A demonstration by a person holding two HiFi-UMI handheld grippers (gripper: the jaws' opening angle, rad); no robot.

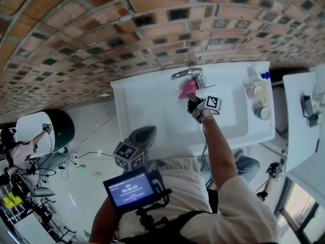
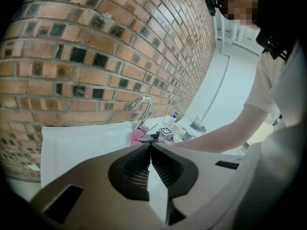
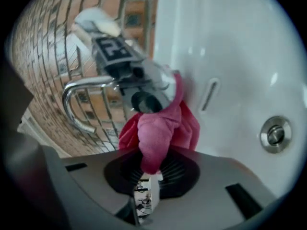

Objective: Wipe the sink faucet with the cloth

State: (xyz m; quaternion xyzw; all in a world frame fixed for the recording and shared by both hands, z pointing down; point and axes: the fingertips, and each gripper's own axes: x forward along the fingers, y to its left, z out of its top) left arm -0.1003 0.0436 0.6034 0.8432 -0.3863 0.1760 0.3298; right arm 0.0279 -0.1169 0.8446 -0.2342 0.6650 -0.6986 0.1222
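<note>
Gripping the cloth (image 3: 163, 128), the right gripper (image 3: 152, 169) has its jaws clamped on a bunched fold of it. The rest of the cloth bulges out past the tips, pink and crumpled. Cloth is pressed against the faucet (image 3: 136, 78) at the back edge of the sink (image 1: 137, 103), about midway along that edge, touching the chrome body. The curved spout shows left of the cloth in the right gripper view. Drain (image 3: 276, 134) sits in the basin floor, well apart from the cloth. Overflow slot (image 3: 209, 95) is in the basin wall, just beside the cloth. Right arm reaches over the front edge of the sink to the faucet (clear in the head view). Left gripper (image 2: 149, 159) has its jaws pressed together with nothing between them. It is held off the front edge of the sink, near the person's body, aimed toward the faucet and touching nothing. Bottles (image 1: 255, 88) stand along the right edge of the sink, toward the back corner. Brick wall (image 1: 152, 24) runs behind the back edge.
</note>
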